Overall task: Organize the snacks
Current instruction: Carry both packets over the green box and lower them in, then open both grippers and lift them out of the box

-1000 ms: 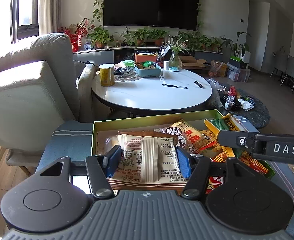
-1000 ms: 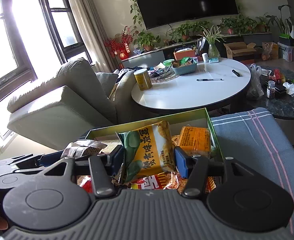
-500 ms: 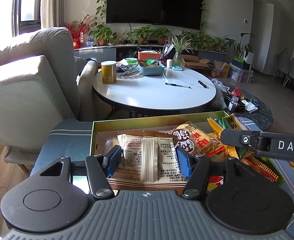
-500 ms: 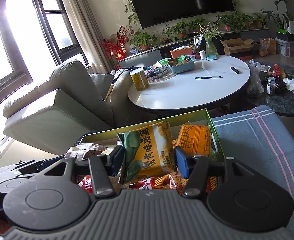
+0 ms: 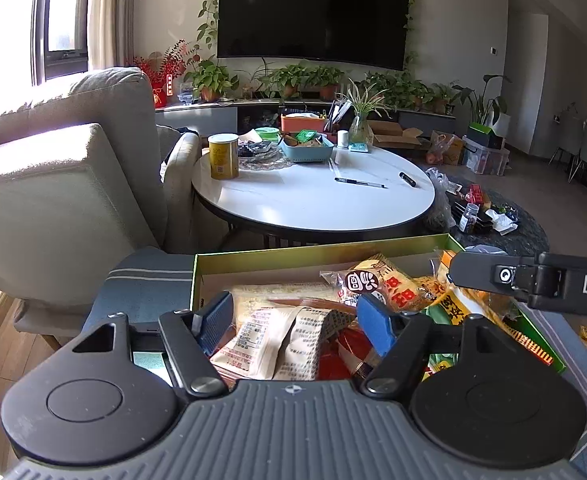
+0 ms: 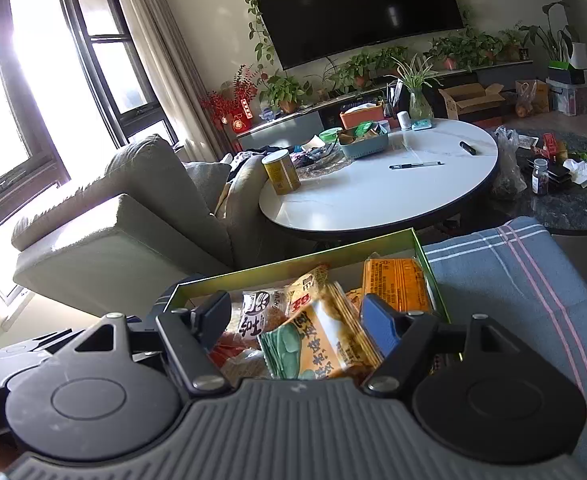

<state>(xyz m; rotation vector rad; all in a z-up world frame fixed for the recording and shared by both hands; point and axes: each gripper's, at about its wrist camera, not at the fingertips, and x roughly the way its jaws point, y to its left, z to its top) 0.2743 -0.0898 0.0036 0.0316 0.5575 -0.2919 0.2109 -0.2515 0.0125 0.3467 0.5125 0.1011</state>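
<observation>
Home living room: sofa (image 5: pixel 53 184), wall television (image 5: pixel 313 14), houseplants (image 5: pixel 305 80).

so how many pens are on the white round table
2: a long pen lying near the middle of the white round table, and a short black marker just right of it. Clutter behind may hide more.

A blue striped cloth (image 6: pixel 505 280) covers the surface that carries the things. A green box (image 6: pixel 305 258) full of snack packets lies directly on it. Behind stands a round white counter (image 5: pixel 313 204). On the counter are a yellow can (image 5: pixel 223 156), a blue basket (image 5: pixel 307 148), a pen (image 5: pixel 359 182) and a black marker (image 5: pixel 407 179), apart from each other.
</observation>
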